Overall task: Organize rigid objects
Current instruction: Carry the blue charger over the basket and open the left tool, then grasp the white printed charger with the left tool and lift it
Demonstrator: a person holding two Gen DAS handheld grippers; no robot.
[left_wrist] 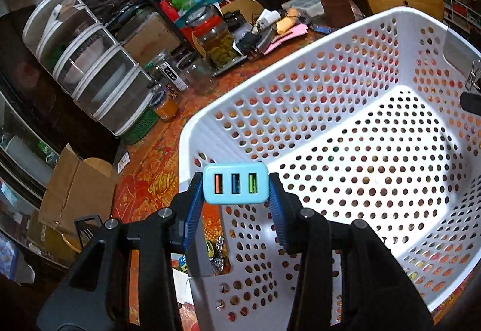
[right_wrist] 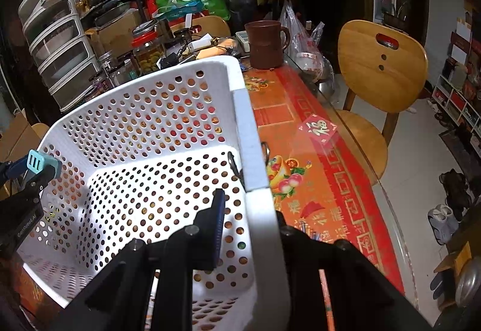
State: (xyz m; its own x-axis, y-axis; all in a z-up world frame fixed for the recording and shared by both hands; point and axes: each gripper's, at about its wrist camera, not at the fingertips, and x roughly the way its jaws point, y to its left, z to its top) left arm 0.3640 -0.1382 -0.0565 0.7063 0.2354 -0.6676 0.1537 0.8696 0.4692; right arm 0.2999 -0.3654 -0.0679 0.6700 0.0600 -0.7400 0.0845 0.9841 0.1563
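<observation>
Left wrist view shows the left gripper [left_wrist: 236, 189] clamping a light-blue USB charger [left_wrist: 235, 184] above the near-left rim of the empty white perforated basket [left_wrist: 300, 66], while the right gripper [right_wrist: 249, 210] pinches the basket's right wall.

basket [left_wrist: 330, 66]: white perforated plastic, smooth | charger [left_wrist: 235, 184]: glossy pale-blue plastic | chair [right_wrist: 381, 66]: varnished wood | tabletop [right_wrist: 303, 156]: glossy printed cover | jar [left_wrist: 217, 43]: clear glass

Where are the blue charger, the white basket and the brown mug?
blue charger [left_wrist: 235, 184], left wrist view, its port face.
white basket [left_wrist: 303, 48], left wrist view, its far rim.
brown mug [right_wrist: 264, 45], right wrist view, its side.
</observation>
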